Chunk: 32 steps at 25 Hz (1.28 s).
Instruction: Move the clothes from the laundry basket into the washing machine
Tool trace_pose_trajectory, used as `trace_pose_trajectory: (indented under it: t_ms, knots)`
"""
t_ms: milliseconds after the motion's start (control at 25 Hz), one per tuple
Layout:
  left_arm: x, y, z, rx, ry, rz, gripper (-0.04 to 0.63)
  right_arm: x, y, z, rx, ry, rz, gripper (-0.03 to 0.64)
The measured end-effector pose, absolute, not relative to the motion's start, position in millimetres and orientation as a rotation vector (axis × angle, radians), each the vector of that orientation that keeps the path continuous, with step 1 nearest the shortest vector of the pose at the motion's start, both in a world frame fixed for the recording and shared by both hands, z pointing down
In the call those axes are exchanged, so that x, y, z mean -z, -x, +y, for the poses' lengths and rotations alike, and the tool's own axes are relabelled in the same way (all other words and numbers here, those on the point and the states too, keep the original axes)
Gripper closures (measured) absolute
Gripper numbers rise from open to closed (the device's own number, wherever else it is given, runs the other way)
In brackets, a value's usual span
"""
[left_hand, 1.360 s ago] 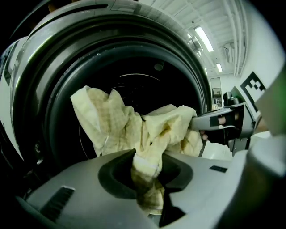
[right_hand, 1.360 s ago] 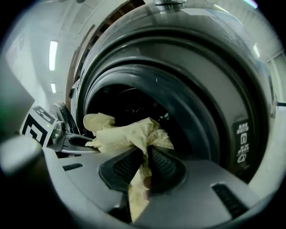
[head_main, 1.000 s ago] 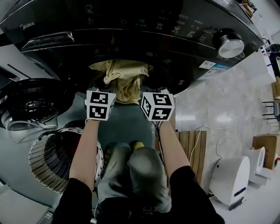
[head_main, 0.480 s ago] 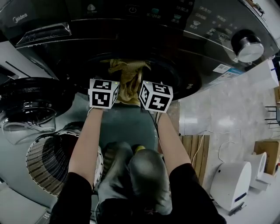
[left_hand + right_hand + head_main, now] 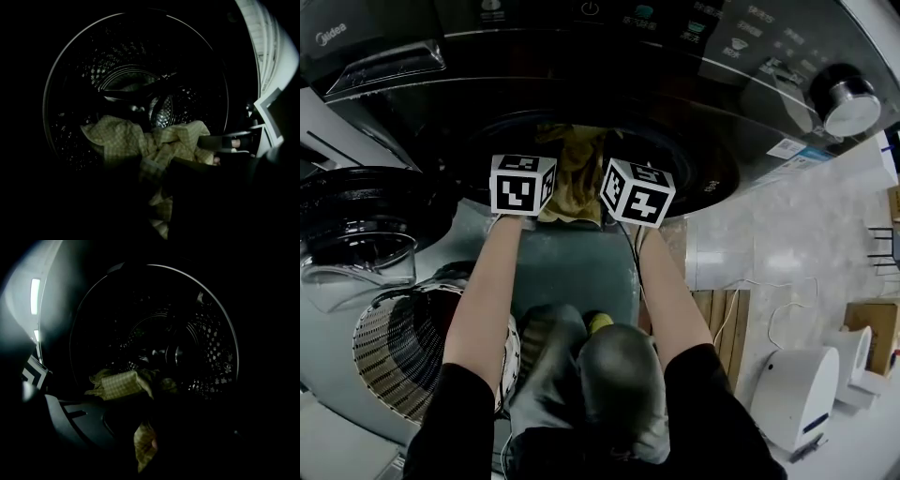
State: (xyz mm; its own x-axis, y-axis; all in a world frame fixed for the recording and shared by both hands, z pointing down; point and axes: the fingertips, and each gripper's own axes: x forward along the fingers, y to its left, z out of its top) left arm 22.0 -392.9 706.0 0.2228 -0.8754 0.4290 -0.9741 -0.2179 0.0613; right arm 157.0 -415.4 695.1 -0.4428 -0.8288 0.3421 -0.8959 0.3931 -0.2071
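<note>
**Loading stage.** You face the washing machine [image 5: 694, 84]. Its door [image 5: 366, 216] is swung open at your left, and its perforated drum [image 5: 136, 79] sits dark behind the round mouth. The ribbed laundry basket [image 5: 394, 347] stands on the floor at your lower left, just beside your left forearm. The yellow checked cloth [image 5: 572, 169] lies bunched on the lower lip of the drum mouth, partly inside, with a strip hanging toward you. Your left gripper [image 5: 522, 184] and right gripper [image 5: 637, 192] sit side by side at the mouth, with the cloth between them. The left jaws pinch the hanging strip, and the right jaws clamp a narrower tail of the same cloth.
</note>
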Motion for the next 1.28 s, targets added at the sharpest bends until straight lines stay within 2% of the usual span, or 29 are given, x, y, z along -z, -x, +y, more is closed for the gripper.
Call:
trace_pose_trajectory:
  t_ms: [200,520,760,1080,1200,1280]
  knots:
    - [-711,-20,-391,-0.438,-2.145,-1.712,0.440,-693,-154,-414,-0.531,-1.529,-2.480,0.491]
    - [-708,-19,-389,-0.465,-2.140,-1.710,0.328,-693,-153,-413,-0.514,-1.516,-2.474,0.410]
    - [-697,-20,-390,-0.474,-2.179,-1.741,0.311,-691,-152,-412,-0.526,-1.509,-2.491,0.382]
    - [-692,-18,-383,-0.407,-2.161,-1.733,0.331,-685,-158,-405,-0.559,-1.542,-2.485,0.388]
    - [-690,-19,-376,-0.387,-2.152,-1.713,0.369,-680,-162,-399,-0.557,-1.537,-2.471,0.445]
    - [-692,-18,-367,-0.385,-2.128,-1.714,0.428,-680,-165,-391,-0.553,-1.519,-2.450,0.489]
